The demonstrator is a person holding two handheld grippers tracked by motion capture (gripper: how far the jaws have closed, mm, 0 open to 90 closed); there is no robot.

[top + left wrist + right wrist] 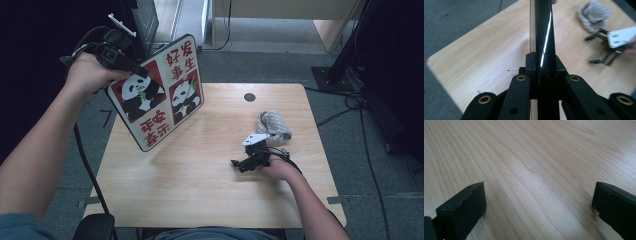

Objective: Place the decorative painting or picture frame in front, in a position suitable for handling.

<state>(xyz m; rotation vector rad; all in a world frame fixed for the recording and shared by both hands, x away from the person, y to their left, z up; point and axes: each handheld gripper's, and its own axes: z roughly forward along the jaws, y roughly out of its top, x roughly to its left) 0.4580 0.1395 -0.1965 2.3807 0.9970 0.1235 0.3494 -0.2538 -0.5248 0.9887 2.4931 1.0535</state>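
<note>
One wooden table point(200, 190) on grey carpet point(350, 125); left fingers point(142, 71) grip panda board point(160, 95), right fingers point(240, 164) spread.

- Left gripper point(142, 72) is raised at the far left, its jaws clamped tight, the left hand point(87, 72) wrapped around its body, forearm stretched forward.
- Right gripper point(239, 164) sits low, jaws spread wide, right hand point(280, 167) behind it.

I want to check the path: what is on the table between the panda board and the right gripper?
Only bare wooden table lies between the panda board, lifted by the left gripper, and the right gripper, as the high view shows.
</note>
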